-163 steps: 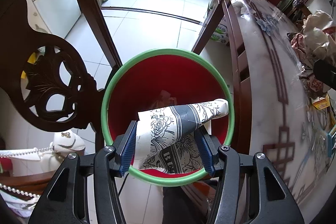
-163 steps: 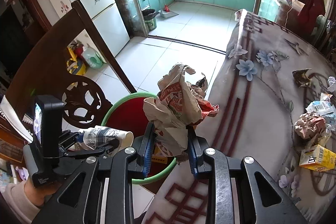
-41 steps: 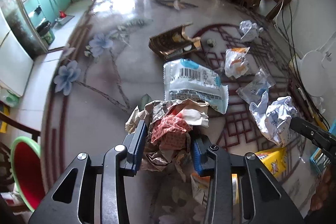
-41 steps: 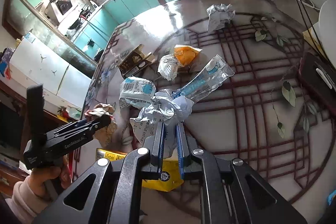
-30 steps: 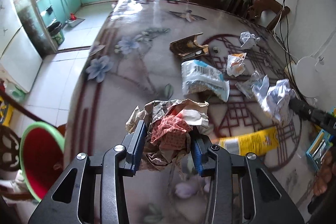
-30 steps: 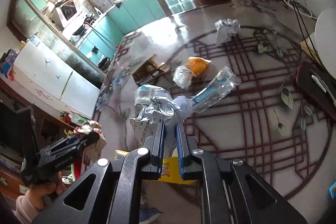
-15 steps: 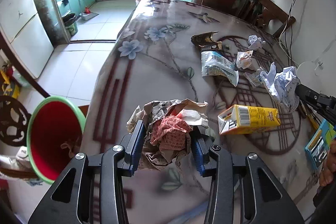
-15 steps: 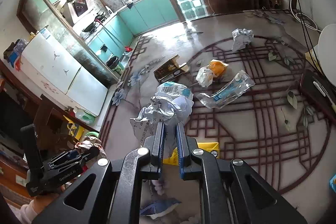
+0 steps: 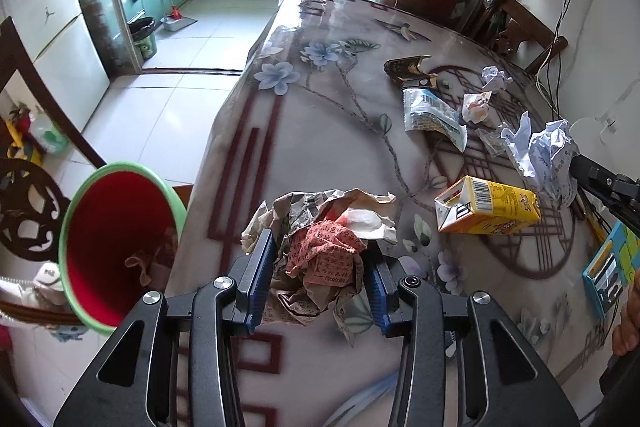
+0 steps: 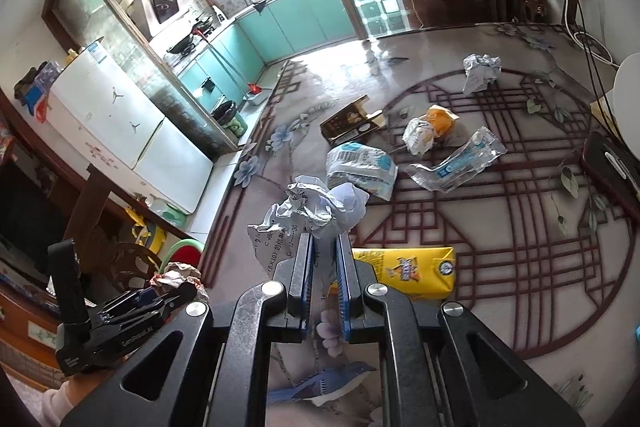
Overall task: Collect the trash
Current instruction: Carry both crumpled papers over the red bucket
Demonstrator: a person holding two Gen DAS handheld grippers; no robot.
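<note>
Left wrist view looks down over its fingers at the table (image 9: 320, 131) edge; right wrist view sits higher, facing across it; both share the yellow carton (image 9: 488, 211) (image 10: 412, 267).

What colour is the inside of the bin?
Red inside, with a green rim: the bin shows best in the left wrist view.

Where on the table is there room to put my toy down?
The bare stretch of table between the blue flower print and the yellow juice carton is free. It is crowded farther right, around the blue-white snack bag, brown box and crumpled wrappers.
</note>
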